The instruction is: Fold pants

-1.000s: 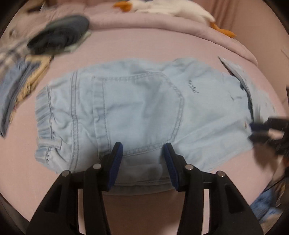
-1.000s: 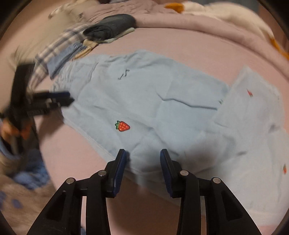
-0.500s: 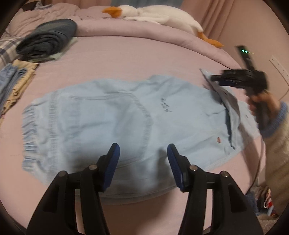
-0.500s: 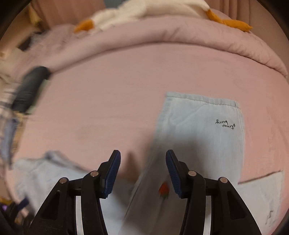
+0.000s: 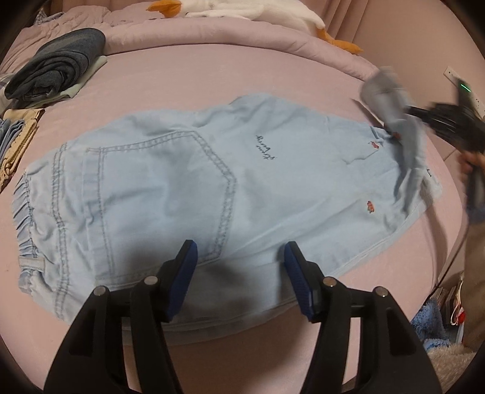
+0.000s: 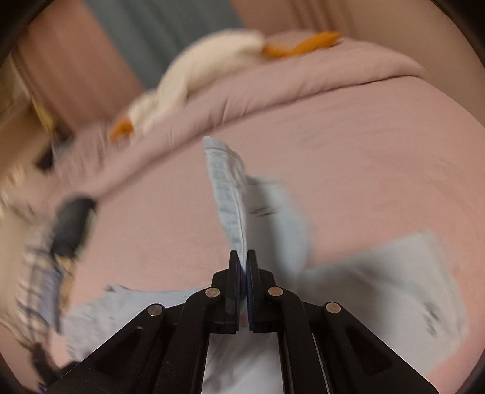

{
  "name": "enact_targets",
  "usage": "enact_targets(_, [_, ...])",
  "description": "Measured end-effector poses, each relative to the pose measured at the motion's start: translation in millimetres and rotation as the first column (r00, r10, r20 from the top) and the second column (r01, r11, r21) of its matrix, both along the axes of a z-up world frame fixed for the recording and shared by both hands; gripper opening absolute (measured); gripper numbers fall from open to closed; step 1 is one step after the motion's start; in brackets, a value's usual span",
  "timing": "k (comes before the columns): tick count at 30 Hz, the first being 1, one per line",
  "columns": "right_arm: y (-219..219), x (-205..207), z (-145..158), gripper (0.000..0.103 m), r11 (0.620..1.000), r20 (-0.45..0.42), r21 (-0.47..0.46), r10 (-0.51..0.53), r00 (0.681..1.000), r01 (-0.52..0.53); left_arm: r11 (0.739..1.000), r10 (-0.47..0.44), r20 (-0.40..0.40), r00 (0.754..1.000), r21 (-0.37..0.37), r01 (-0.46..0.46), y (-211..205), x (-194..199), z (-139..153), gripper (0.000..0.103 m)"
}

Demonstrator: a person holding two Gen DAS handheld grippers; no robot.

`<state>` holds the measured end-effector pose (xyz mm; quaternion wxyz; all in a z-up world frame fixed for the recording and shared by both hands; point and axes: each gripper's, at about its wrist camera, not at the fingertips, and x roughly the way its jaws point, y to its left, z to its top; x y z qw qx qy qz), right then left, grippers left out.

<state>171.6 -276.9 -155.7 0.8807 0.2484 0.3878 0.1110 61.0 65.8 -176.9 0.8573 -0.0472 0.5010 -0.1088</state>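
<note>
Light blue denim pants [image 5: 188,188] lie flat across the pink bed, waistband at the left, leg ends at the right. My left gripper [image 5: 241,272] hovers open over the near edge of the pants, with nothing between its fingers. At the far right of the left wrist view my right gripper [image 5: 394,133] is blurred and lifts the end of a pant leg. In the right wrist view that gripper [image 6: 242,266] is shut on the leg hem [image 6: 227,197], which stands up from between its pads. The rest of the pants [image 6: 379,272] lies blurred below.
A folded dark garment [image 5: 57,63] and a stack of folded clothes [image 5: 15,136] sit at the left of the bed. A white plush goose [image 5: 257,12] lies on the rolled pink duvet [image 5: 242,42] at the back. The bed's edge drops off at the right.
My right gripper has shut on the end of the pant leg and raised it off the bed. The left gripper stays open over the near edge.
</note>
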Motion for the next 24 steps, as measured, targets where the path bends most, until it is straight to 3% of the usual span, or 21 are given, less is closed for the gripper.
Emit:
enact_targets(3, [-36,-35,-7,0.004,0.992,0.005,0.075,-0.106,0.994,0.105,1.0,0.024,-0.013,1.0,0.019,-0.024,10,1,0,0.059])
enact_targets(5, [-59,-49,-26,0.004,0.979,-0.037,0.11,-0.169,0.985,0.172,0.999,0.044,-0.024,0.999,0.013,-0.043,18,4,2,0.059])
enact_targets(9, [-77,-58,-82,0.004,0.954,-0.198,0.151,-0.226,0.954,0.257,0.997,0.058,-0.027,0.998,0.044,-0.056,28,3,6,0.059])
enact_targets(12, [-92,-74,-104,0.006,0.909,-0.227,0.271,-0.26,0.939,0.317,0.996,0.071,-0.032,0.997,0.056,-0.069,35,-1,6,0.059])
enact_targets(15, [-100,-78,-112,0.014,0.848,-0.22,0.385,-0.3,0.928,0.365,0.996,0.081,-0.032,0.996,0.041,-0.08,48,-9,6,0.059])
enact_targets(18, [-108,-71,-104,0.022,0.841,-0.206,0.379,-0.331,0.921,0.387,0.992,0.11,-0.022,0.994,0.068,-0.108,56,-15,8,0.059])
enact_targets(20, [-111,-69,-100,0.036,0.831,-0.209,0.392,-0.338,0.918,0.395,0.989,0.131,-0.023,0.991,0.072,-0.129,60,-17,8,0.06])
enact_targets(22, [-110,-65,-101,0.036,0.845,-0.212,0.372,-0.326,0.921,0.385,0.985,0.154,-0.026,0.988,0.088,-0.151,67,-20,5,0.06])
enact_targets(24, [-112,-63,-98,0.027,0.874,-0.209,0.321,-0.31,0.928,0.364,0.982,0.164,-0.027,0.986,0.097,-0.161,71,-22,2,0.053])
